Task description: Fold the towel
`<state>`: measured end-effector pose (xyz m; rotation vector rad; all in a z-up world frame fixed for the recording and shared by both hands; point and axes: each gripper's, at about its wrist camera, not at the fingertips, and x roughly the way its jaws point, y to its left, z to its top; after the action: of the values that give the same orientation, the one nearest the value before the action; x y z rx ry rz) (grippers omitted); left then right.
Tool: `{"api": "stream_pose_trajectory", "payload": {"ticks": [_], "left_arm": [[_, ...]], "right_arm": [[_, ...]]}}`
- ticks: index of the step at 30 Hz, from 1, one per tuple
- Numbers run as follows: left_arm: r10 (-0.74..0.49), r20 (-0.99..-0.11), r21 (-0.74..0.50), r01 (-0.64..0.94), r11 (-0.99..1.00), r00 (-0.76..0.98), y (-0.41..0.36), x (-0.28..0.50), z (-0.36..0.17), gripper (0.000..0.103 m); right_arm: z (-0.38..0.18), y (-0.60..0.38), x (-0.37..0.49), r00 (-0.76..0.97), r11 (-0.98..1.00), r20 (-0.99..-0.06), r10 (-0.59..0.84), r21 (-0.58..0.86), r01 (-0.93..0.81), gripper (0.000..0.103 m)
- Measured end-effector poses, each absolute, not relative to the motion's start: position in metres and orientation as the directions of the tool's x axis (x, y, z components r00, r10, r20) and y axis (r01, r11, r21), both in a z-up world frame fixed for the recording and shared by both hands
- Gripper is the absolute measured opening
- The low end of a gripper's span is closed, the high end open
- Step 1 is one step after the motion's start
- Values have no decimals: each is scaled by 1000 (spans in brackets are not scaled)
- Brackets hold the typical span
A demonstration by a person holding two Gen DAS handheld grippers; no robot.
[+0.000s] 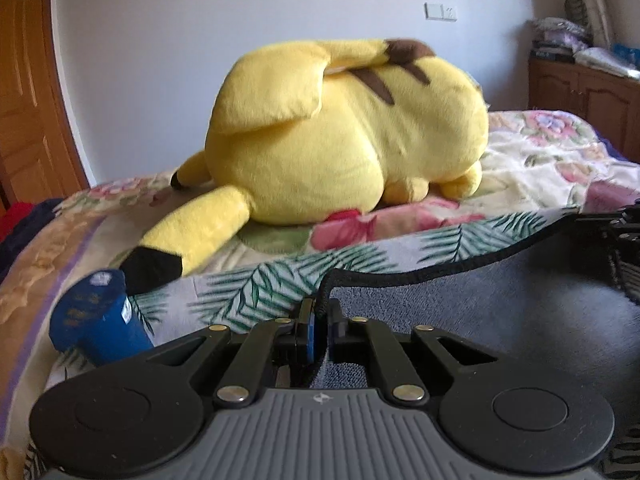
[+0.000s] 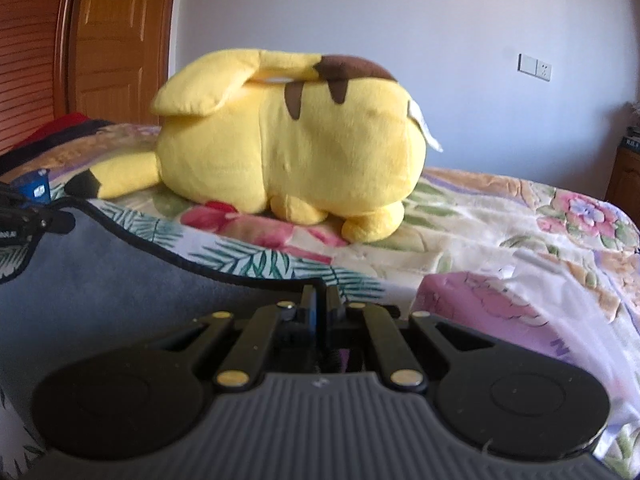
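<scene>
The towel (image 1: 500, 300) lies on the bed: grey-blue on the side facing up, with a black hem and a palm-leaf print (image 1: 260, 288) on the other side. My left gripper (image 1: 320, 312) is shut on its black-hemmed edge at the left corner. My right gripper (image 2: 320, 300) is shut on the same edge at the right corner; the towel (image 2: 120, 280) spreads to its left. Each gripper shows at the edge of the other's view, the right one (image 1: 624, 240) and the left one (image 2: 24, 220).
A big yellow plush toy (image 1: 340, 132) lies on the floral bedspread (image 1: 540, 168) just beyond the towel. A blue cylinder (image 1: 96, 320) lies at the towel's left. A wooden wardrobe (image 2: 100, 40) is at the left, a cabinet (image 1: 580, 92) with piled things at the right.
</scene>
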<state>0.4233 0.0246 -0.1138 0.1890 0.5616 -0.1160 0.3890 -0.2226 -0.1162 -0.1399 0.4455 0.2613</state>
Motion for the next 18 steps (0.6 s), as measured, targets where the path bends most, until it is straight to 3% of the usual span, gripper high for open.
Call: {"api": "stream_pose_trajectory", "payload": {"ticks": [1, 3, 6, 7, 9, 13, 18], "left_arm": [[-55, -541, 150, 161, 975, 839, 24, 424, -116, 15], [-40, -547, 164, 154, 974, 836, 24, 424, -120, 45], [-44, -552, 150, 151, 977, 833, 24, 421, -121, 67], [-47, -550, 144, 150, 978, 834, 24, 420, -121, 71], [-61, -548, 133, 159, 978, 834, 24, 417, -119, 85], [-75, -546, 106, 158, 982, 835, 23, 409, -114, 91], [-80, -550, 94, 157, 983, 831, 22, 397, -105, 98]], "right_arm": [[-117, -222, 390, 869, 957, -445, 217, -80, -280, 5], [-119, -221, 389, 866, 954, -450, 217, -89, -285, 14], [-121, -222, 388, 861, 952, -457, 225, -87, -295, 56], [-121, -222, 387, 861, 952, -455, 227, -81, -294, 61], [-120, -222, 384, 859, 952, -456, 231, -77, -297, 62], [-116, -220, 376, 857, 951, -461, 229, -81, -298, 84], [-106, -221, 364, 852, 955, -468, 233, -54, -291, 94]]}}
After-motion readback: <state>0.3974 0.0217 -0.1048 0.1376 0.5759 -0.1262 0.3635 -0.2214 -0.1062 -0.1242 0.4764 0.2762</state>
